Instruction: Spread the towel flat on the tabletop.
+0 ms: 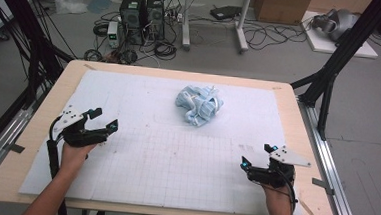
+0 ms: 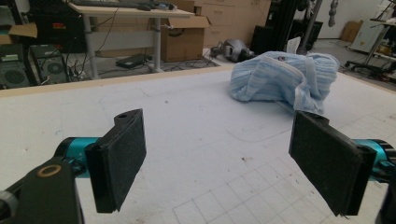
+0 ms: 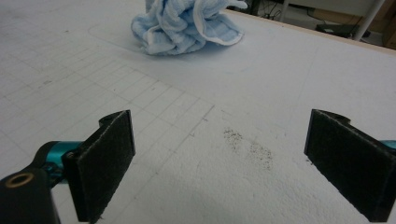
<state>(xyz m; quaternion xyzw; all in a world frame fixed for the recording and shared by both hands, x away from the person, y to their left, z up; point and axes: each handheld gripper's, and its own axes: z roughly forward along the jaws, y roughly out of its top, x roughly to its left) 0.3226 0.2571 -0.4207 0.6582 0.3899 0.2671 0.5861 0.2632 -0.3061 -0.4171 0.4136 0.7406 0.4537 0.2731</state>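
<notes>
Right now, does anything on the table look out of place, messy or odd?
The light blue towel lies crumpled in a heap on the far middle of the white gridded mat rather than flat. In the right gripper view a patch of dark specks soils the mat. Both grippers sit open, apart from the towel.

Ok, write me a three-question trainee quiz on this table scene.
1. True or false: the left claw has its jaws closed on the towel.
2. What lies between the right claw jaws? A) towel B) nothing C) cable
3. Fill in: the crumpled towel is light ____ in colour.

Key: 1 false, both claws are open and apart from the towel on the gridded mat; 2 B; 3 blue.
</notes>
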